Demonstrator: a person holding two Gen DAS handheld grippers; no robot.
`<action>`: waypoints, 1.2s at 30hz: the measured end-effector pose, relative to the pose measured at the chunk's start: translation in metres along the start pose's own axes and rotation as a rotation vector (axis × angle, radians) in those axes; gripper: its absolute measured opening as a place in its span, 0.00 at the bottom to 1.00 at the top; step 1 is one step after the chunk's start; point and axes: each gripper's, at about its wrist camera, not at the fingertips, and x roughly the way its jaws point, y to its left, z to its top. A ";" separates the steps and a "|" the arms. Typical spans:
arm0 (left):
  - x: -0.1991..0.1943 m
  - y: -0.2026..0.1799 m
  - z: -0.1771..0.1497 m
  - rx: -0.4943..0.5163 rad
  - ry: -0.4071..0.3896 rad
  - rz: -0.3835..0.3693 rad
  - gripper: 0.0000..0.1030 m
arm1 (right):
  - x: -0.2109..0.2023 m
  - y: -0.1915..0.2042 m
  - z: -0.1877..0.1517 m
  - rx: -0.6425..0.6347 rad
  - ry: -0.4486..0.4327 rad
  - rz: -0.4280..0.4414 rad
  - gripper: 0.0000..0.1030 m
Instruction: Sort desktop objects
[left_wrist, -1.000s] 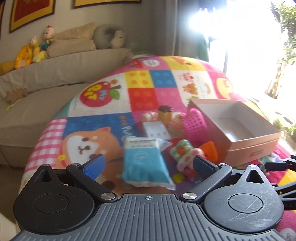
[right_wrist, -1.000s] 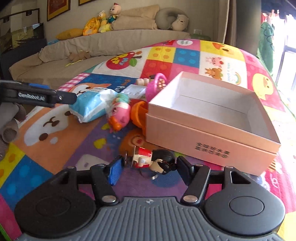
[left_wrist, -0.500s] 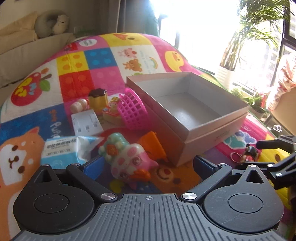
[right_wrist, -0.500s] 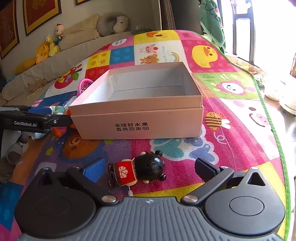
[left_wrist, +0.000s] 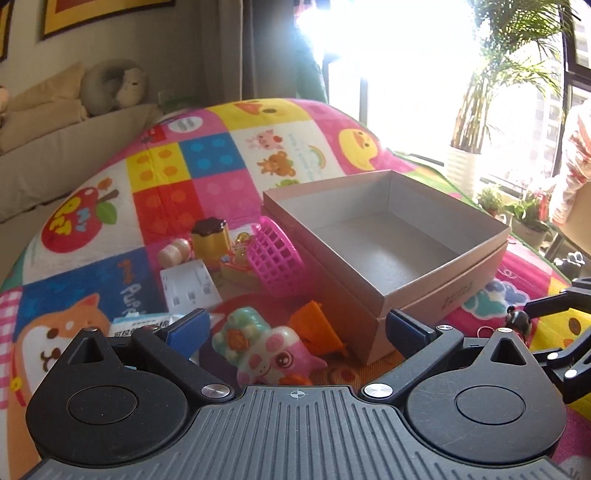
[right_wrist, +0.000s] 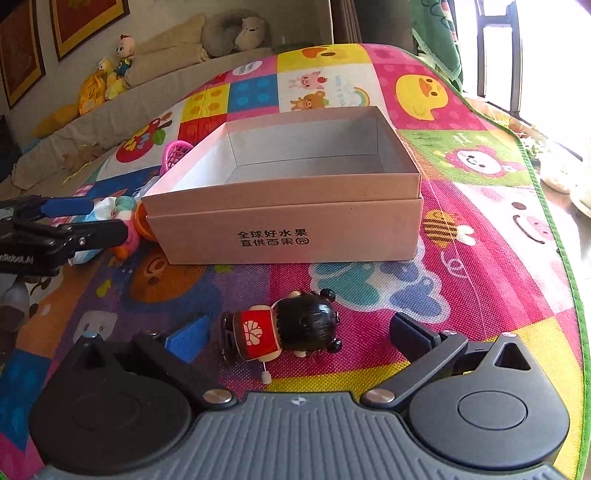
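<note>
Doll (right_wrist: 291, 328) lies between right gripper's (right_wrist: 295, 334) wide-apart jaws, untouched.

From my feeds I see a bright patchwork play mat (right_wrist: 461, 229) printed with ducks, bears and an apple. Behind it runs a beige sofa (right_wrist: 155, 99); a grey neck pillow (right_wrist: 236, 31) rests on its cushions, and a small doll (right_wrist: 123, 55) sits beside a yellow plush toy (right_wrist: 90, 92). Framed pictures (right_wrist: 86, 22) hang on the wall above. Through the left view, a potted palm (left_wrist: 476, 122) stands at the sunlit window (left_wrist: 402, 66), which is too washed out to read.
</note>
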 end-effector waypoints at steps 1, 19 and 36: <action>0.003 -0.001 0.000 0.008 0.003 -0.009 1.00 | -0.001 -0.002 0.002 -0.002 0.010 0.012 1.00; -0.039 -0.001 -0.031 -0.035 0.014 -0.129 1.00 | 0.040 -0.046 0.077 0.355 -0.045 0.144 1.00; -0.016 0.020 -0.027 -0.258 0.046 -0.075 1.00 | -0.013 -0.014 0.011 0.069 -0.035 0.032 1.00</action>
